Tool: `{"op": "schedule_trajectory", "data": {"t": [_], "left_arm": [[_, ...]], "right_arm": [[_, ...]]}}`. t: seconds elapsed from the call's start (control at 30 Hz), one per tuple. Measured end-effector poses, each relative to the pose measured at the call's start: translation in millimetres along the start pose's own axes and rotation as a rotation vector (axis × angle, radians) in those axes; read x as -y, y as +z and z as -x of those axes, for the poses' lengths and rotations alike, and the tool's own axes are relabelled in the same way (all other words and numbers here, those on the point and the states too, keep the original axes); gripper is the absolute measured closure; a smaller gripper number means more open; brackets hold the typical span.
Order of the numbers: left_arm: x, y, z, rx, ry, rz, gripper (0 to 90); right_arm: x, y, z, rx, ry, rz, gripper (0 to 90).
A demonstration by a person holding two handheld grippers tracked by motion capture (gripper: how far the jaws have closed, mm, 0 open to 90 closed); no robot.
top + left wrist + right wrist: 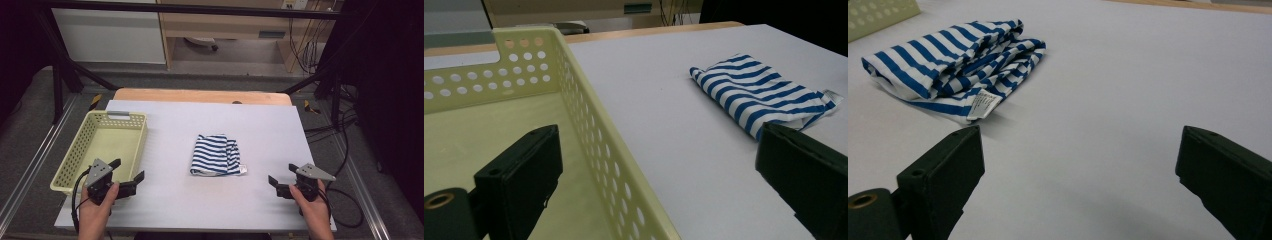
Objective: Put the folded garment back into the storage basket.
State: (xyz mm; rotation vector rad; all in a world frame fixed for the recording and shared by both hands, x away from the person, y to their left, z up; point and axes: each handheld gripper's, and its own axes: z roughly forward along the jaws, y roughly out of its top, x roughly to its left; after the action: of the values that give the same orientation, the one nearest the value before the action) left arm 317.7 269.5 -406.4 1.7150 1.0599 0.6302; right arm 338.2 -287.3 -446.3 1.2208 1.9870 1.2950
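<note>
A folded blue-and-white striped cloth (215, 155) lies flat near the middle of a pale grey bench (270, 130), well apart from both grippers. It looks like a light, soft garment folded into a loose rectangle of several layers, with a small white label (984, 105) sticking out at one corner on the side nearer the right gripper. Being limp, it would likely sag and unfold if lifted by a single layer, so the safest hold is probably across the thick folded edge, pinching all layers together, or one gripper at each end. The fabric does not look slippery or fragile. To the left of the cloth stands a pale yellow plastic basket (131, 117) with perforated walls and a handle slot at its far end; its inside is empty. The left gripper (131, 172) is held over the near right corner of the basket, its fingers (521, 175) spread wide with nothing between them. The right gripper (283, 175) hovers above bare bench at the near right, pointed toward the cloth, its fingers (943, 175) likewise spread apart and holding nothing. A person's hands hold both tools from the near edge.
</note>
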Motion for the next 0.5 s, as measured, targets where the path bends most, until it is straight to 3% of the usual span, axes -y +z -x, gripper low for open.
{"op": "schedule_trajectory", "data": {"t": [0.1, 0.23, 0.33, 0.5], "left_arm": [[-1.2, -0.4, 2.4, 0.021, -0.002, 0.018, 5.3], [-8.5, -5.9, 12.5, 0.046, -0.005, 0.082, 8.2], [-9.9, -3.7, 20.6, 0.055, 0.011, 0.083, 7.4], [-10.6, 8.7, 37.4, 0.093, 0.031, 0.039, 7.6]], "right_arm": [[-0.2, 3.0, -0.7, -0.006, -0.011, -0.005, 5.5], [-0.1, 5.7, -5.3, -0.009, -0.015, -0.049, 5.5], [-1.0, 5.9, -8.3, -0.039, -0.012, -0.046, 5.5], [0.0, 6.5, -12.7, -0.041, -0.024, -0.059, 4.8]]}}
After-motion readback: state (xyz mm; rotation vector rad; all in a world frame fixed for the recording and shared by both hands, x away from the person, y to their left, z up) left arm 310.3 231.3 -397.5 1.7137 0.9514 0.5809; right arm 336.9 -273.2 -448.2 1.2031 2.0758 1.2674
